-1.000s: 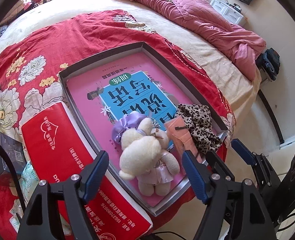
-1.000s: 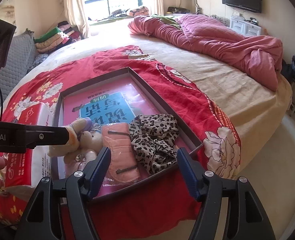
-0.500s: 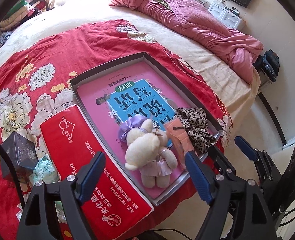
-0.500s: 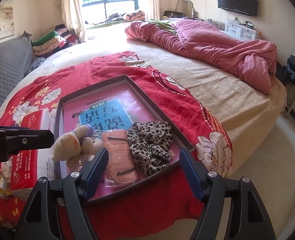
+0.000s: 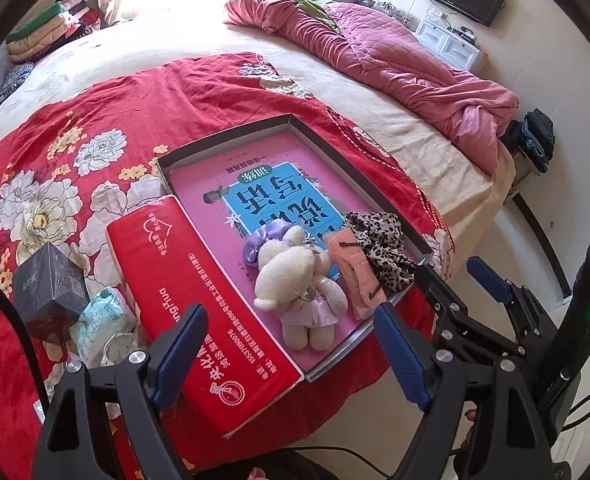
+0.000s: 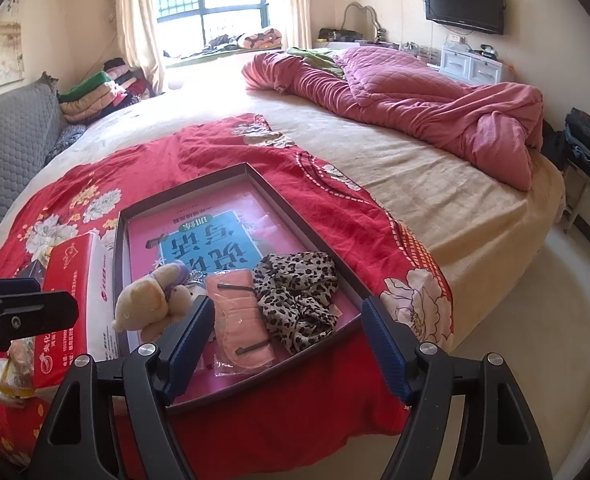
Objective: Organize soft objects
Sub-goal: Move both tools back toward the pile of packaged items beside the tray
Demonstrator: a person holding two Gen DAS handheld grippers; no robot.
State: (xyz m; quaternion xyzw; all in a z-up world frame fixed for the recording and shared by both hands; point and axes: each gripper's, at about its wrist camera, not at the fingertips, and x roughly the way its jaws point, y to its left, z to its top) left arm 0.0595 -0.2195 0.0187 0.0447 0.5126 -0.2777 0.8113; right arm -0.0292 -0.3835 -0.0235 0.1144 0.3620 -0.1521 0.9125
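A shallow grey box [image 5: 337,148] [image 6: 279,192] lies on the red floral blanket and holds a pink-and-blue book. At its near end lie a cream teddy bear [image 5: 295,280] [image 6: 147,300], a pink cloth packet [image 5: 357,276] [image 6: 239,316] and a leopard-print scarf [image 5: 383,248] [image 6: 299,292]. My left gripper [image 5: 291,348] is open and empty, above the near edge of the box. My right gripper [image 6: 287,340] is open and empty, near the box's front edge; it also shows in the left wrist view [image 5: 455,284].
A red tissue pack [image 5: 199,304] [image 6: 71,280] lies left of the box. A dark small box [image 5: 49,284] and a pale green packet [image 5: 103,320] lie further left. A pink quilt [image 6: 415,100] is bunched at the far side. The bed edge and floor are at right.
Both grippers have drawn back and up from the box, so the objects look smaller and more of the bed shows. Nothing in the box has moved.
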